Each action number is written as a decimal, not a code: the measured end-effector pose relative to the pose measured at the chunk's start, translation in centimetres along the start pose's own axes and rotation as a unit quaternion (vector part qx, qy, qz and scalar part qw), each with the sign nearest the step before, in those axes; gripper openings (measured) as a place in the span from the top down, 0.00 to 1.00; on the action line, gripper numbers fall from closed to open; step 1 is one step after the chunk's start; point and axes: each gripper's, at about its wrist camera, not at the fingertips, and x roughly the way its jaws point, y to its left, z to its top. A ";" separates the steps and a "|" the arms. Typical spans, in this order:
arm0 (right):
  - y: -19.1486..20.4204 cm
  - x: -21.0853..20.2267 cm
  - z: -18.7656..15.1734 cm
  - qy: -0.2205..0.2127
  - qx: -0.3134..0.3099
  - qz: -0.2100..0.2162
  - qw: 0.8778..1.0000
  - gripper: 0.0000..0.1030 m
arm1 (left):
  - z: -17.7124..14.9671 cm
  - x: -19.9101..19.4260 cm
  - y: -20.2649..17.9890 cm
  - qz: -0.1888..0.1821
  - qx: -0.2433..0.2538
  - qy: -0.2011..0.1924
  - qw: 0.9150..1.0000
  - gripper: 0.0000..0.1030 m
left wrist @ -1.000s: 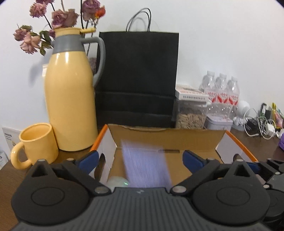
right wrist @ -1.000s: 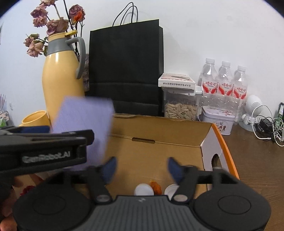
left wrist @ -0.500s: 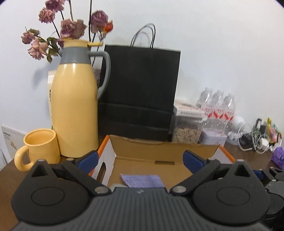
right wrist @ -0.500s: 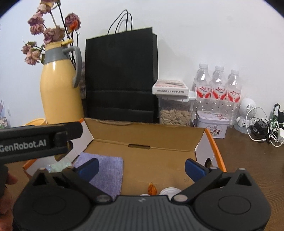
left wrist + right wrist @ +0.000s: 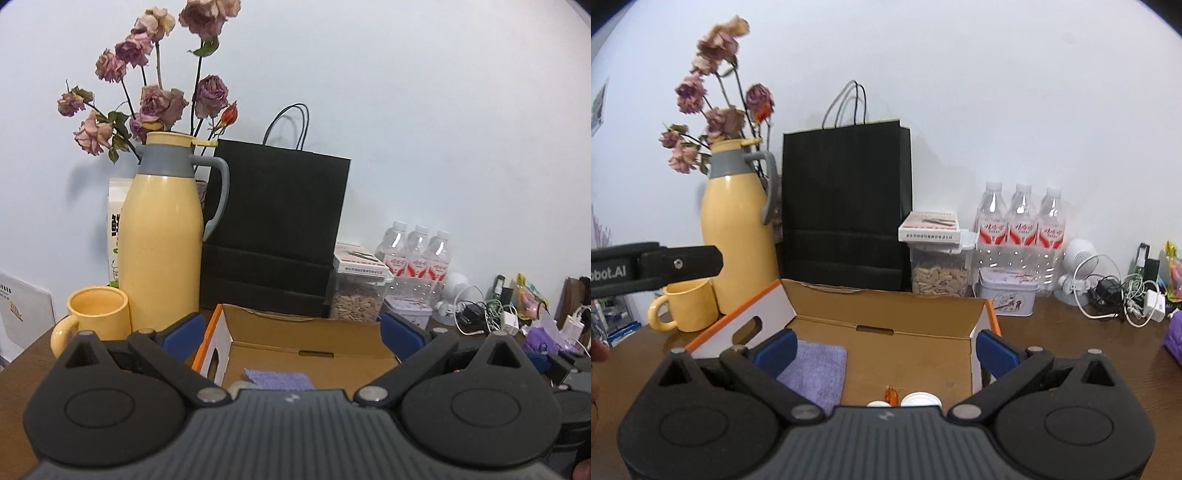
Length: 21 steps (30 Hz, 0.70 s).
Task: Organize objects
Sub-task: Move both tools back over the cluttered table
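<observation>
An open cardboard box (image 5: 303, 326) (image 5: 886, 314) with orange-edged flaps lies on the brown table. A purple cloth (image 5: 277, 378) (image 5: 820, 365) lies flat on the left side of its floor. Near the front of the box are two white caps (image 5: 921, 398) and a small orange piece (image 5: 891, 394). My left gripper (image 5: 291, 332) is open above the box's near side, nothing between its blue pads. My right gripper (image 5: 886, 350) also stands wide open and empty over the box. The left tool's black side bar (image 5: 676, 264) shows at the left of the right wrist view.
Behind the box stand a yellow thermos jug (image 5: 159, 251) with dried roses, a yellow mug (image 5: 98, 317), a black paper bag (image 5: 277, 229), a seed jar (image 5: 940, 275), water bottles (image 5: 1021, 225) and a tin (image 5: 1006, 299). Cables and chargers (image 5: 1123, 295) lie at right.
The purple cloth, in the air a second ago, now lies flat in the box. Both grippers have pulled back and risen. The right jaws have spread wider.
</observation>
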 end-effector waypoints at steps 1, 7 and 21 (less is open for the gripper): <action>0.0 -0.6 -0.1 -0.002 -0.002 -0.001 1.000 0.00 | -0.1 -0.4 0.0 -0.002 0.003 0.000 1.000 0.00; 0.3 -3.9 -1.1 -0.003 -0.018 0.000 1.000 0.00 | -1.3 -3.5 0.5 -0.005 0.009 0.004 1.000 0.00; 1.2 -10.7 -6.7 0.040 -0.032 0.012 0.999 0.00 | -6.3 -9.4 2.8 0.022 0.033 0.062 0.997 0.00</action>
